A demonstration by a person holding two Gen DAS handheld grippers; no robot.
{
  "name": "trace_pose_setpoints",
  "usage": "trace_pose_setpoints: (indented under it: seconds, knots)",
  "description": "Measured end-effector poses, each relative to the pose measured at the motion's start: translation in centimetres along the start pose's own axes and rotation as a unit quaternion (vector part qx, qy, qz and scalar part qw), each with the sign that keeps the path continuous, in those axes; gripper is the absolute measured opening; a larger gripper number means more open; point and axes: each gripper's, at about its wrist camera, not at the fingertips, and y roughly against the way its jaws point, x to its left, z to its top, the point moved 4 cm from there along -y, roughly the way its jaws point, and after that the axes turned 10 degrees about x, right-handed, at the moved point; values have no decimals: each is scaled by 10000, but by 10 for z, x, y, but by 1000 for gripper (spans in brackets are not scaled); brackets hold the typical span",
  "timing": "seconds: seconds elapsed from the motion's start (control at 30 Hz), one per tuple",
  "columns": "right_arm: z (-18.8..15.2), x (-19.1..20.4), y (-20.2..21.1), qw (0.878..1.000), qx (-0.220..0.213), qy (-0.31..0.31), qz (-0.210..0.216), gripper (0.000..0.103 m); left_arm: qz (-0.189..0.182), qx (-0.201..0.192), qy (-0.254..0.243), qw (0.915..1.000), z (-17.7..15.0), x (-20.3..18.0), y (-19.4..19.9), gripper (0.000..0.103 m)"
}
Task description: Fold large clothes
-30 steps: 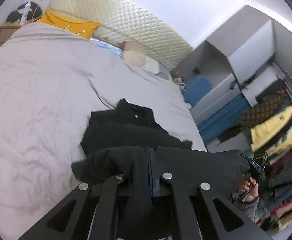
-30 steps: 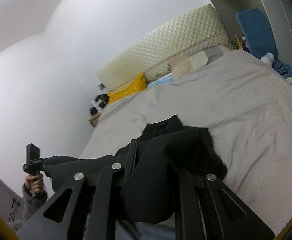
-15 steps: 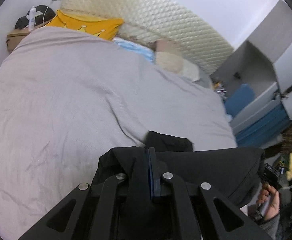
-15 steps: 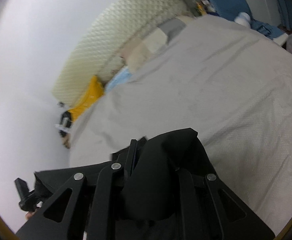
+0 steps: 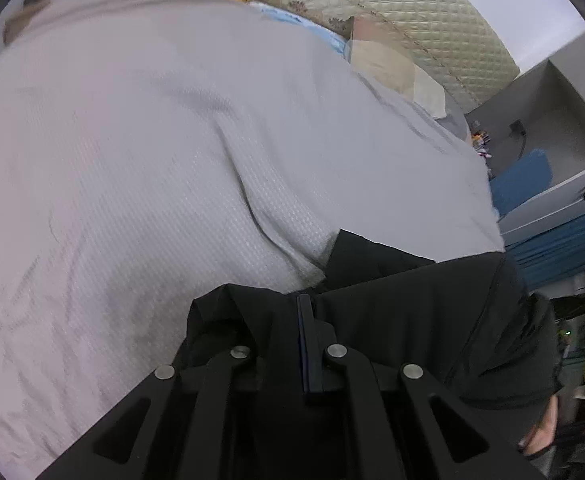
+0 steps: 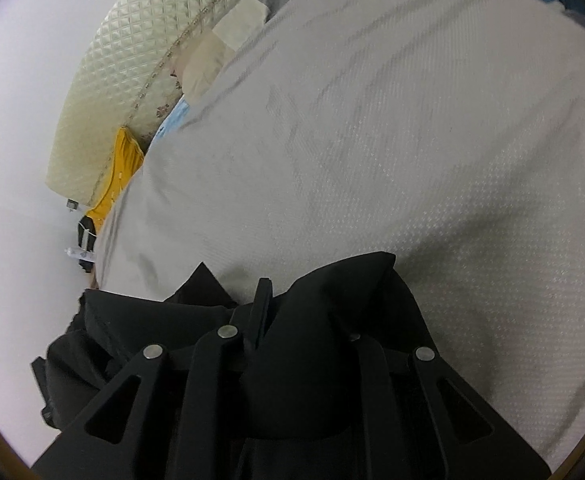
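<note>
My left gripper (image 5: 306, 344) is pinched tight on the black garment (image 5: 424, 312), which lies on the near end of the grey bedspread (image 5: 152, 152). My right gripper's (image 6: 292, 320) jaws are opening, cloth bunched between them (the yellow pillow (image 6: 118, 172) sits far up by the headboard (image 6: 132, 60)).

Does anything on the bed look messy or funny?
Only small things. The grey bedcover has a long raised wrinkle running down toward the black garment, and that garment is bunched up at the grippers instead of lying flat. Nothing looks spilled or broken.
</note>
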Motion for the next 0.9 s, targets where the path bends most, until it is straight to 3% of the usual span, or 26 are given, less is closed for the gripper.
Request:
trace_pose_setpoints:
  seconds: [0.07,0.13,0.2,0.23,0.27,0.33,0.43,0.53,0.63,0.77,0.9]
  knots:
    - [-2,-1,5,9998,26,-91,173,24,-190,140,160,9996,0,2,2,10]
    - [-7,0,18,9995,45,-80,317,28,-560,216,623,9962,-6,14,11,12]
    - [-13,4,28,9993,35,-45,364,32,-1042,199,1210,9870,-15,28,24,21]
    - [-17,6,33,9992,29,-37,385,37,-1168,201,1366,9835,-20,32,34,33]
    - [-22,9,43,9992,16,-16,406,40,-1223,152,1354,9831,-24,31,46,53]
    - [-31,15,59,9992,-20,93,385,57,-1305,14,1205,9841,-29,24,65,77]
    - [-42,29,86,9991,-199,306,228,74,-1309,-210,852,9875,-44,9,103,79]
    - [-53,43,128,9963,-618,577,-149,76,-923,-528,360,9937,-60,-18,135,79]
    - [-67,62,152,9900,-895,959,-528,78,-859,-731,-230,9934,-75,-56,144,79]
    - [-100,101,144,9687,-1232,1837,-1128,83,-313,-701,-955,9925,-95,-116,107,79]
    - [-134,130,104,9520,-1324,2463,-1242,85,-37,-623,-1558,9858,-111,-157,53,79]
